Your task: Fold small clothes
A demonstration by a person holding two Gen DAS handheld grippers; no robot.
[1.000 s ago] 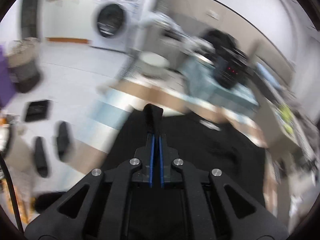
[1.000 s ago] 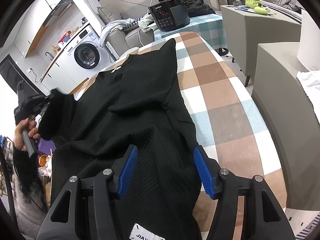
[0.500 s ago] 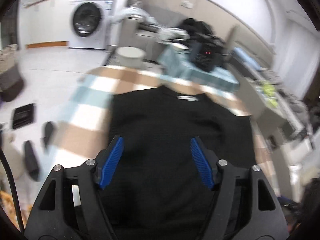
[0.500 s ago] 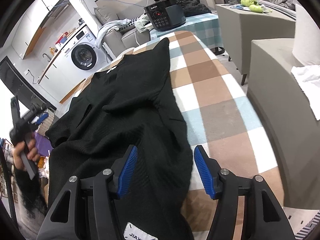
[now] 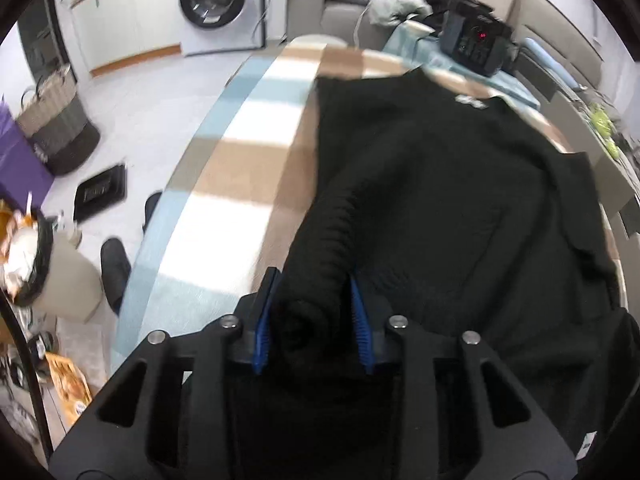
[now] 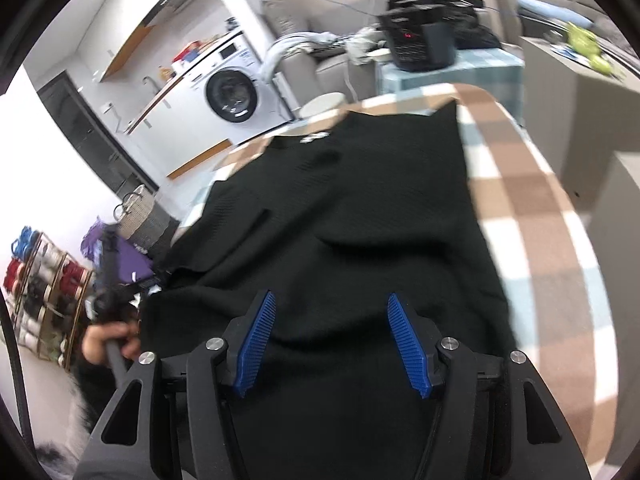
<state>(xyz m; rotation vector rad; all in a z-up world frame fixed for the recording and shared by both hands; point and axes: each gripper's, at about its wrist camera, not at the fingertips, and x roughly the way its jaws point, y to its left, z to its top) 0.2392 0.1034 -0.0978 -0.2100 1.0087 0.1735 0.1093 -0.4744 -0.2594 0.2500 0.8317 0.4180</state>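
My left tongs [image 5: 312, 316] had just been closing on the sleeve [image 5: 320, 256]; right tongs [image 6: 332, 340] gaped wide, empty, over the sweater [image 6: 360, 216]; best laid flat across the body

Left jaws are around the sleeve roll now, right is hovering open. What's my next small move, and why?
Probably finish closing the left gripper on the sleeve: its jaws have just been closing around that roll. The right gripper hangs open over the black sweater.

sweater [image 5: 460, 184] on table [image 5: 224, 184] (washer [image 5: 218, 4] behind)
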